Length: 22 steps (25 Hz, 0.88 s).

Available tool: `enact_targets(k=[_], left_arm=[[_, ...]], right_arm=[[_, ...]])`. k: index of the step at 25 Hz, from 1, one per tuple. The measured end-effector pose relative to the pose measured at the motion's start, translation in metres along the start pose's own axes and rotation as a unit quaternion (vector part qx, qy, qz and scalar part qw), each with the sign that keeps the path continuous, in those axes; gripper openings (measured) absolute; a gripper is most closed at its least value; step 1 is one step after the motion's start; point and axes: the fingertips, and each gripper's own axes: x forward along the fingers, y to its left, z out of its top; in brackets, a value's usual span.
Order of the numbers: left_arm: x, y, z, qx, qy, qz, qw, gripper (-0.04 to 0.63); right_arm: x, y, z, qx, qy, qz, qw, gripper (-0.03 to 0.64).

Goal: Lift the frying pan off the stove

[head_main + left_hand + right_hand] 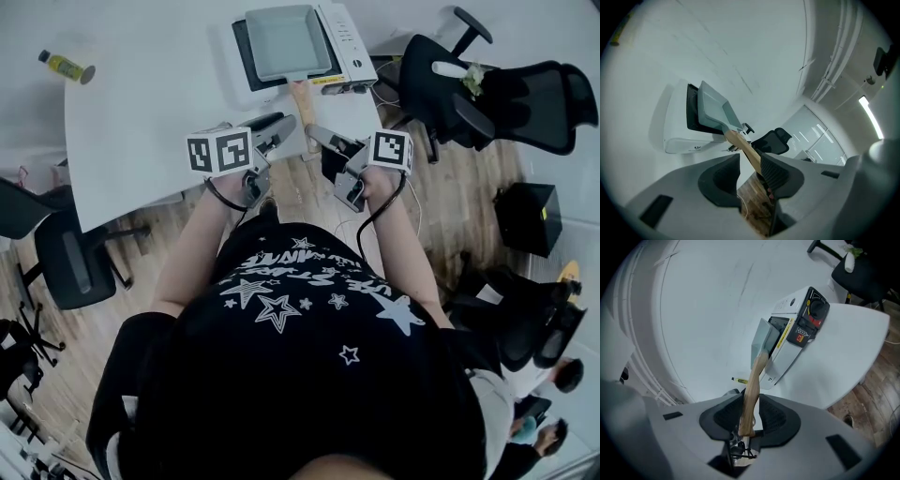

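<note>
A square grey frying pan (286,42) sits on a white portable stove (352,42) at the table's near edge. Its wooden handle (302,98) points toward me. My left gripper (281,127) hovers just left of the handle's end. In the left gripper view the handle (743,147) runs down to the right pad, and my left gripper (751,171) is open with floor showing through the gap. My right gripper (319,136) comes in from the right. In the right gripper view the handle (752,390) fills the gap of my right gripper (751,416), both pads against it.
The stove stands on a white table (141,122) with a small yellow bottle (66,66) far left. Black office chairs (487,89) stand right of the table, another chair (70,262) at the left. A black bag (530,216) rests on the wooden floor.
</note>
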Motion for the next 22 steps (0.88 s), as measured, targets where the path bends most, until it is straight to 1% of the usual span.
enact_targets(k=[3,8,11,14,17,22], left_arm=[[0.008,0.004,0.003,-0.029,0.013,-0.014,0.9994,0.132],[0.019,0.011,0.010,-0.040,0.026,-0.019,0.9987,0.138],[0.027,0.014,0.014,-0.055,0.036,-0.027,0.9975,0.153],[0.033,0.017,0.015,-0.076,0.046,-0.036,0.9954,0.173],[0.042,0.018,0.016,-0.096,0.055,-0.047,0.9928,0.186],[0.055,0.020,0.018,-0.126,0.065,-0.057,0.9882,0.186]], right_arm=[[0.005,0.002,-0.002,-0.003,0.009,0.009,1.000,0.106],[0.011,0.001,-0.003,-0.004,0.015,0.019,1.000,0.121],[0.014,0.003,-0.004,0.000,0.016,0.033,0.999,0.126],[0.016,0.006,-0.006,0.007,0.019,0.040,0.999,0.126],[0.017,0.009,-0.005,0.003,0.026,0.048,0.999,0.123],[0.017,0.009,-0.005,0.004,0.031,0.056,0.998,0.112]])
